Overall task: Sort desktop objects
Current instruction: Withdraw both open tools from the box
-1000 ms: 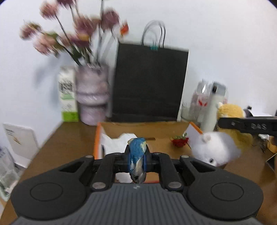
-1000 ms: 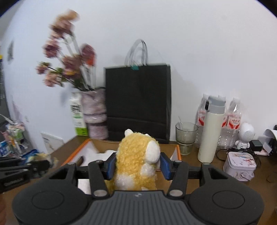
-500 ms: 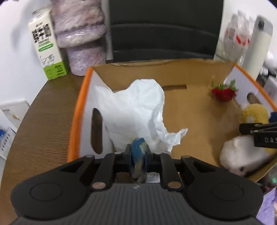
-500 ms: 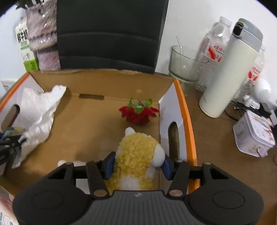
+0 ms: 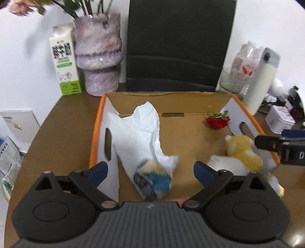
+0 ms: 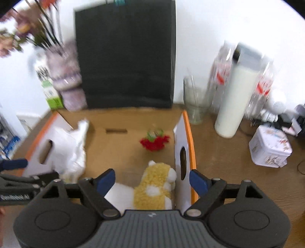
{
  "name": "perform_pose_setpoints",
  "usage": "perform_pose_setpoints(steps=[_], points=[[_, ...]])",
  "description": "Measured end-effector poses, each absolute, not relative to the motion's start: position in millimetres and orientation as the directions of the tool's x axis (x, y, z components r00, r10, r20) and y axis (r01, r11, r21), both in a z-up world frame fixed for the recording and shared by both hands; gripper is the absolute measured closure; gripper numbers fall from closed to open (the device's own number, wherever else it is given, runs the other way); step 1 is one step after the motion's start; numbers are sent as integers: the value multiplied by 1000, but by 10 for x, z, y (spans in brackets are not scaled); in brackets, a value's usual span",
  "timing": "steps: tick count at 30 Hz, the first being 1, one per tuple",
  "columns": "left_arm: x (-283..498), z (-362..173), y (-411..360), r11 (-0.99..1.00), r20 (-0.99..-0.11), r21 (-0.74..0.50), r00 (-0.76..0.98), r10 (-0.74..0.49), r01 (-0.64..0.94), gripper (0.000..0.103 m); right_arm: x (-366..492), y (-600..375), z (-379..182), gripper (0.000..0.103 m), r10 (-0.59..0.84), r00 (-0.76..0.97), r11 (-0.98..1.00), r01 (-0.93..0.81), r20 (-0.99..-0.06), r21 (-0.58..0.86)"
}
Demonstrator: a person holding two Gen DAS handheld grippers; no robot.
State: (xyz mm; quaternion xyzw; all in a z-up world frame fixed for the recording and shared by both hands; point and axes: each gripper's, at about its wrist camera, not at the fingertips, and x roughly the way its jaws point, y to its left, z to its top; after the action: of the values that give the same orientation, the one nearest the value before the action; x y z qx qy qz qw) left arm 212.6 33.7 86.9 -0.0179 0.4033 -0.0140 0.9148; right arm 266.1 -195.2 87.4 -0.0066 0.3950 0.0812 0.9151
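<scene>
Yellow plush point(image 6: 154, 188), fluffy, white patches, in box point(image 6: 187, 133)

Blue-and-plaid toy point(image 5: 152, 180) motion-blurred, lower end hidden behind left hand-held gripper point(image 5: 150, 171) body; what it is can't be told. White plush point(image 6: 120, 192) mostly hidden behind right hand-held gripper point(image 6: 152, 181) finger and yellow plush point(image 6: 154, 187). Flowers point(image 5: 19, 7) cut off by top edge. Black paper bag point(image 5: 179, 43) top cropped in left wrist view. Bottles point(image 6: 221, 76) and carton point(image 6: 47, 85) smeared in right wrist view, labels unreadable. Right hand-held gripper cut by frame edge in left wrist view.
</scene>
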Motion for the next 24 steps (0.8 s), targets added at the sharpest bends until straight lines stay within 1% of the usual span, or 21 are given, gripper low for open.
perform_pose_setpoints(steps=[1, 2, 4, 8, 12, 14, 15, 17, 19, 21, 22, 24], points=[[1977, 900, 326, 999, -719, -36, 693, -38, 18, 0, 2541, -1961, 934, 11, 153, 696, 986, -160, -702, 56], [1814, 919, 337, 999, -694, -32, 719, -43, 29, 0, 2424, -1973, 976, 10, 161, 717, 984, -168, -678, 57], [1525, 921, 360, 999, -668, -29, 743, -41, 28, 0, 2166, -1986, 1006, 10, 179, 744, 980, -195, -644, 46], [1023, 931, 433, 998, -654, -56, 756, -24, -18, 0, 1639, -2004, 912, 10, 199, 766, 975, -218, -612, 43], [365, 919, 391, 996, -576, -88, 817, -30, -26, 0, 981, -1994, 828, 9, 205, 812, 974, -224, -546, 33], [55, 868, 291, 998, -544, -51, 839, 13, -48, 0, 594, -1991, 774, 9, 223, 826, 969, -244, -518, 28], [-123, 834, 224, 999, -515, -34, 857, 16, -39, 0, 419, -1994, 738, 6, 231, 833, 968, -249, -503, 32], [-428, 761, 108, 1000, -482, -7, 876, -1, -3, 0, 84, -2003, 656, 5, 245, 837, 965, -256, -490, 45], [-673, 685, 39, 999, -492, -12, 869, -47, 47, 0, -226, -2020, 577, 4, 255, 837, 965, -251, -485, 74], [-888, 609, 45, 993, -513, -39, 850, -118, 114, 0, -537, -2031, 500, 4, 252, 826, 966, -246, -504, 79], [-981, 575, 53, 991, -512, -41, 850, -128, 125, 0, -697, -2038, 461, 3, 246, 829, 968, -240, -503, 76], [-1174, 484, 38, 994, -501, -25, 859, -104, 106, 0, -991, -2061, 377, 2, 245, 828, 968, -237, -504, 81]])
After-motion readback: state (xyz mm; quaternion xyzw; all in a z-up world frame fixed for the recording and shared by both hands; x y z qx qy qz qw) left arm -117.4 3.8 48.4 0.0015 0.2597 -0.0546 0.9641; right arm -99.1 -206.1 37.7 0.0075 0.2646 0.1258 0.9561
